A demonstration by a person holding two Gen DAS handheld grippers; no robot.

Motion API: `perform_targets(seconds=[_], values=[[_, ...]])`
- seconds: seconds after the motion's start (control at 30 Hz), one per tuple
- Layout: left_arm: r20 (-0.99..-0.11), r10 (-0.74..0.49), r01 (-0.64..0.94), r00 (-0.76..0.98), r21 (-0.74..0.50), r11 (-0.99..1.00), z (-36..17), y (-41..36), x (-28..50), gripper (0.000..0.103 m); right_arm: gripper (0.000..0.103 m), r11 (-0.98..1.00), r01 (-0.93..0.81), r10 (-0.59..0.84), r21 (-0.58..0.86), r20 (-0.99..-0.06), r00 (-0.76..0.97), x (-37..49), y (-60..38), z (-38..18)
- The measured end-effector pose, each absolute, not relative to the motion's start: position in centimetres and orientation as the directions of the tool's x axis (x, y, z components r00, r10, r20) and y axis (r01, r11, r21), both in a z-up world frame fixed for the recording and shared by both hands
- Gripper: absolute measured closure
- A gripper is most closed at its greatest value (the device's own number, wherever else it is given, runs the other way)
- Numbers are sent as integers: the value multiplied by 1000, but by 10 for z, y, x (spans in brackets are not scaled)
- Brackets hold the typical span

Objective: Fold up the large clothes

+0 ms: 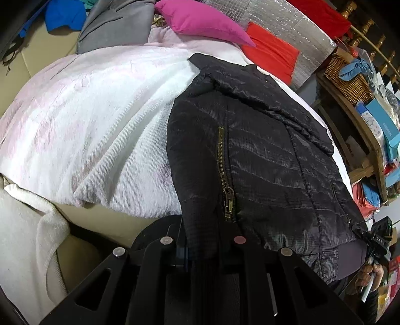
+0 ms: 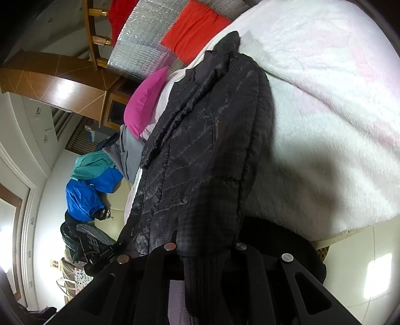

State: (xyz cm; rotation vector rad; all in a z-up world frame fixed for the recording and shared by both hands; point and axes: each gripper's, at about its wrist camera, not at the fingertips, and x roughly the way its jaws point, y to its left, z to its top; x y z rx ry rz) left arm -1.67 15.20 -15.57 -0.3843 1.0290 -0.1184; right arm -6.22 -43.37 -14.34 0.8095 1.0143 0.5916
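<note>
A black quilted jacket (image 1: 262,155) with a brass zipper (image 1: 221,160) lies over the white fleece blanket (image 1: 100,120) on the bed. My left gripper (image 1: 203,246) is shut on the jacket's ribbed bottom hem beside the zipper pull. My right gripper (image 2: 207,250) is shut on a ribbed cuff or hem of the same jacket (image 2: 205,150), which stretches away from it across the blanket (image 2: 325,112). The right gripper also shows at the far right of the left wrist view (image 1: 378,240), at the jacket's other hem corner. The fingertips are hidden by cloth.
A magenta pillow (image 1: 200,22), a red cushion (image 1: 270,55) and a grey garment (image 1: 117,27) lie at the head of the bed. A blue garment (image 2: 87,190) lies beside it. A wooden shelf with a wicker basket (image 1: 347,77) stands to the right. A white towel (image 1: 27,237) hangs at left.
</note>
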Motion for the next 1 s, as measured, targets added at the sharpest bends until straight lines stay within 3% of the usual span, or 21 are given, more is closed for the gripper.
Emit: perform_targets(seconds=[1.0], values=[[-806, -273, -88, 525, -370, 925, -160, 153, -19, 85, 86, 587, -58, 751, 807, -517, 409, -62, -433, -151]])
